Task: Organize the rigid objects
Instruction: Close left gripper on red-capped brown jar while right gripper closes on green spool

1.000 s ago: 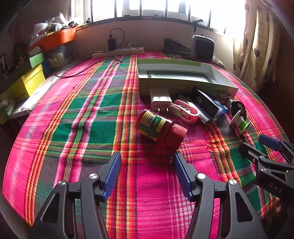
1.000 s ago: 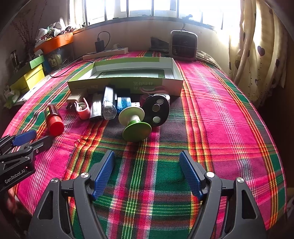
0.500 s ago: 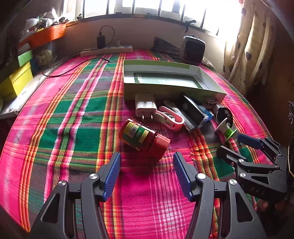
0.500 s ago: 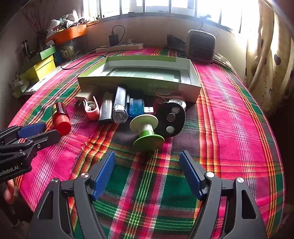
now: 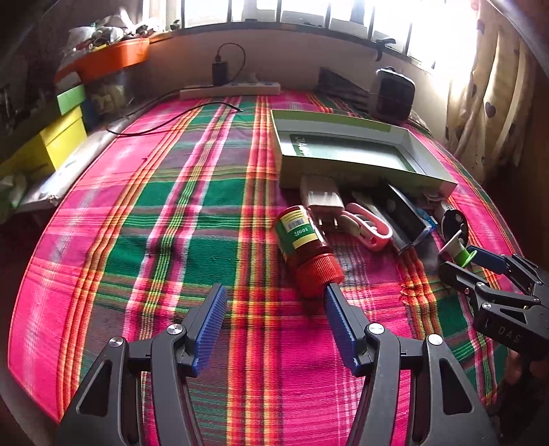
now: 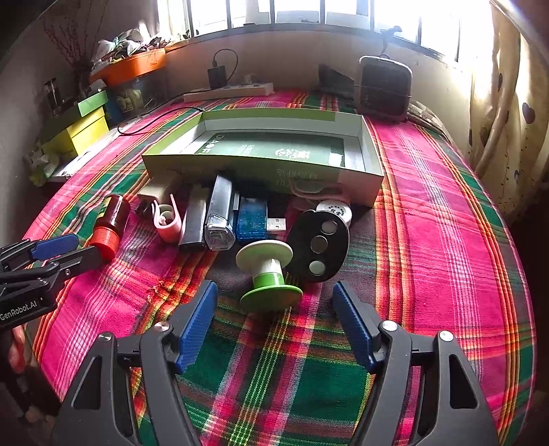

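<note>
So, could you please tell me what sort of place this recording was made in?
Probably a lived-in room at home: a plaid cloth covers the surface, heart-print curtains hang by the window, and a power strip lies along the wall.

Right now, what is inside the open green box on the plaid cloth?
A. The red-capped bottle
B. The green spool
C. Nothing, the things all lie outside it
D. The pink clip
C: the green box shows only its bare printed floor, while the bottle, spool and pink clip all lie on the cloth in front of it.
</note>
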Tool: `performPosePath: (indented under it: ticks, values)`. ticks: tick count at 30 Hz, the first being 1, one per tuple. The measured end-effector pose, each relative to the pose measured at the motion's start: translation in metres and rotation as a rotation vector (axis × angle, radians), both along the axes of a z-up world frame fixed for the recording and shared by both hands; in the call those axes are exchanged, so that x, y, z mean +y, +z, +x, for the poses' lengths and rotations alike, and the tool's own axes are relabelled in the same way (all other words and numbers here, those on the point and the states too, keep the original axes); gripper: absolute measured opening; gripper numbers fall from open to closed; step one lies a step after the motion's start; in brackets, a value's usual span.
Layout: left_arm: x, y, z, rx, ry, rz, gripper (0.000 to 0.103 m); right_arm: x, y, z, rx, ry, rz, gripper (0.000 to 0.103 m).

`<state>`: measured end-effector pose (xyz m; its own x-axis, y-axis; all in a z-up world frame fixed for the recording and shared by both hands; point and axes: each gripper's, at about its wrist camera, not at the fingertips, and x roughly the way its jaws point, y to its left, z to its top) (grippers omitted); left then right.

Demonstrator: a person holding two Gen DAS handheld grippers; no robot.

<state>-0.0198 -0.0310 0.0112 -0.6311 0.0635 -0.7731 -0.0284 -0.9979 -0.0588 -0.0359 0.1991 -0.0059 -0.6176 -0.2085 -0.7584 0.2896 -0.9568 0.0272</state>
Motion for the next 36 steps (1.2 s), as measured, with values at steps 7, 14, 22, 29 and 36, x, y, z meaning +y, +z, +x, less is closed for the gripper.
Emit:
performPosePath:
  ticks: [7,14,22,29,36]
  values:
    - [-0.010,0.001,0.001,0.002,0.002,0.020,0.058,0.000,0.000,-0.004,-0.001,-0.002,-0.011,0.051]
    - [-0.004,0.007,0.007,-0.004,-0.056,0.092,0.058,0.002,0.001,-0.005,-0.001,-0.006,-0.022,0.042]
    - [0.006,0.010,-0.008,0.000,-0.052,0.094,0.058,0.000,0.001,-0.006,0.000,0.004,-0.031,0.035]
    - [0.010,0.003,-0.025,-0.026,-0.049,0.076,0.058,0.002,0.001,-0.006,-0.003,0.007,-0.044,0.035]
    - [0.013,-0.004,-0.037,-0.048,-0.044,0.048,0.058,0.003,0.001,-0.006,-0.005,0.007,-0.046,0.035]
